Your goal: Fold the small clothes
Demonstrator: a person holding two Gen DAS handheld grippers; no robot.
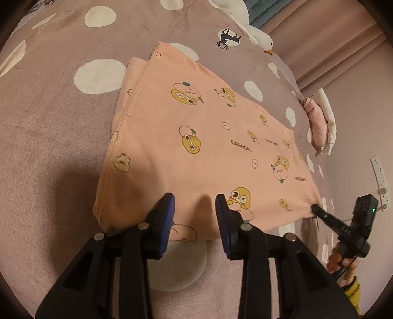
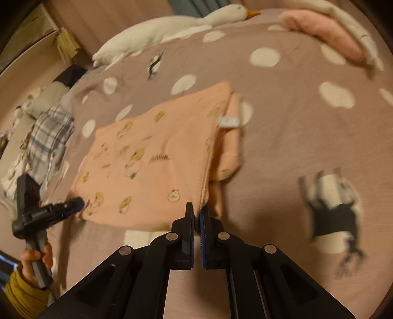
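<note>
1. A peach garment point(image 1: 196, 137) printed with cartoon ducks lies folded flat on the bed point(image 1: 49, 122), one layer over another (a white label shows at its far edge in the right wrist view).
2. The left hand-held gripper point(image 1: 195, 208) sits over the near edge of the garment, jaws parted; fabric lies between the blue pads point(image 1: 167, 216), which do not press on it.
3. The right hand-held gripper point(image 2: 197, 216) is closed, its tips pinching the stitched near corner of the garment.
4. In each view the other gripper appears at the opposite near corner, held by a hand point(image 2: 36, 257) in a mustard sleeve point(image 2: 24, 292).
5. The bed cover is mauve with white dots.
6. A white goose plush point(image 2: 172, 22) lies along the far edge of the bed.
7. A pink and white folded bundle point(image 1: 319, 120) rests near the bed's side.
</note>
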